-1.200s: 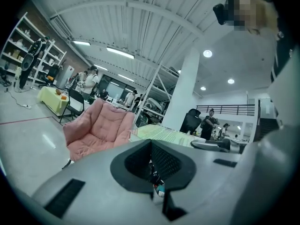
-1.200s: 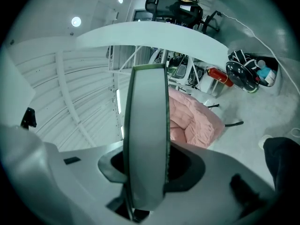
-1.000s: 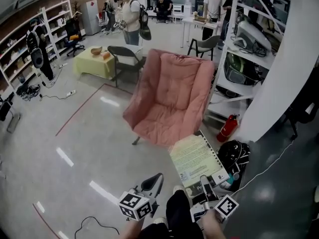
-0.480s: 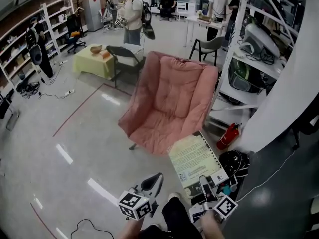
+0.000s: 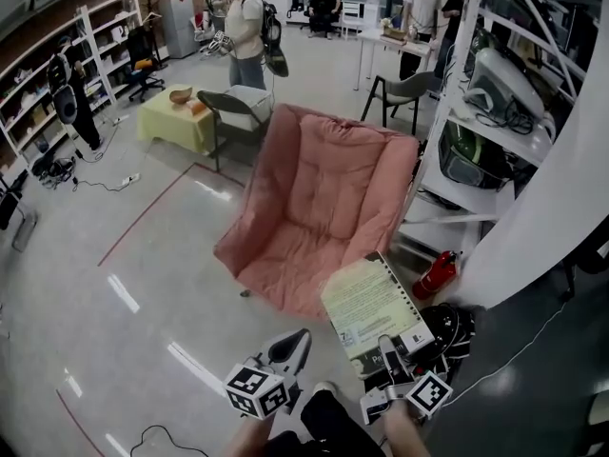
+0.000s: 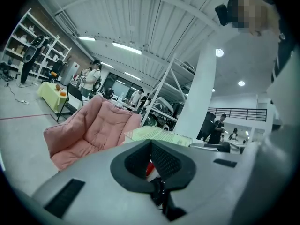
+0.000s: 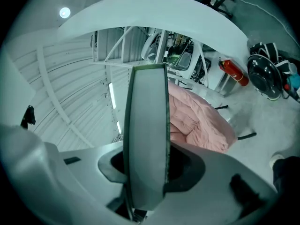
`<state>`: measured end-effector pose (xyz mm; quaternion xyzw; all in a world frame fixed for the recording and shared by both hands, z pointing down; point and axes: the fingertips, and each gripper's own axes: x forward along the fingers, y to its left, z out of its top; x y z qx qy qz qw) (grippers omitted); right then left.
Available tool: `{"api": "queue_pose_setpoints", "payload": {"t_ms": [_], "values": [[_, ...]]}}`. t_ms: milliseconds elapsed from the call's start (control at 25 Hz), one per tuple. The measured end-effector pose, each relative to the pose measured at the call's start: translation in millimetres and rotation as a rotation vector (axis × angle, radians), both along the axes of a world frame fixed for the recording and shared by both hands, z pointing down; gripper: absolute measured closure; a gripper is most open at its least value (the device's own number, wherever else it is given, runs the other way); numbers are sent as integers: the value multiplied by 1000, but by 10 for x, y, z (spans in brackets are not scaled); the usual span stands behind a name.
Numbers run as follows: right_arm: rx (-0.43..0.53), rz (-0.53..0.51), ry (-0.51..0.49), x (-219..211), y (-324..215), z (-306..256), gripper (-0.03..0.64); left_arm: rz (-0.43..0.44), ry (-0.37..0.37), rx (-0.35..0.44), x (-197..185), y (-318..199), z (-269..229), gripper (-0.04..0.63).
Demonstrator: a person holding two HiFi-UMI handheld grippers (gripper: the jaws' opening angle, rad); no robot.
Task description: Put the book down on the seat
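seat (image 5: 306, 241) drawn closer, book (image 5: 366, 303) clamped between right gripper (image 5: 392, 355) fingers; left gripper (image 5: 297, 341) fingers together.

Glossy grey floor (image 5: 86, 293), metal shelving (image 5: 497, 112)

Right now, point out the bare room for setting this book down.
Free: the pink chair's seat, between its padded sides and below the backrest; also the floor left of it. Crowded: right of the chair, shelving, fire extinguisher, black bag.
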<state>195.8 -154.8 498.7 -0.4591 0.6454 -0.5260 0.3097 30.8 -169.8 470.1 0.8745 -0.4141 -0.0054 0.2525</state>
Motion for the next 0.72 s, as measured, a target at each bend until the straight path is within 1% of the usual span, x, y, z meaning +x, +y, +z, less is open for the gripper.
{"api": "queue_pose_setpoints", "payload": {"t_ms": [160,360,600,720], "values": [[-5,-21,17,134,-289,77,453,-14,-6,9,103,-277,23,586],[-16,-67,30,189,-576,202,453,-36,-22,0,153,-463,101,586],[-32,-103,25,146,-791,251,453,-47,-43,-24,152,-621,143,587],[-54,-118,-12,114,-898,310,453,-50,-44,-28,165,-729,177,586]]}}
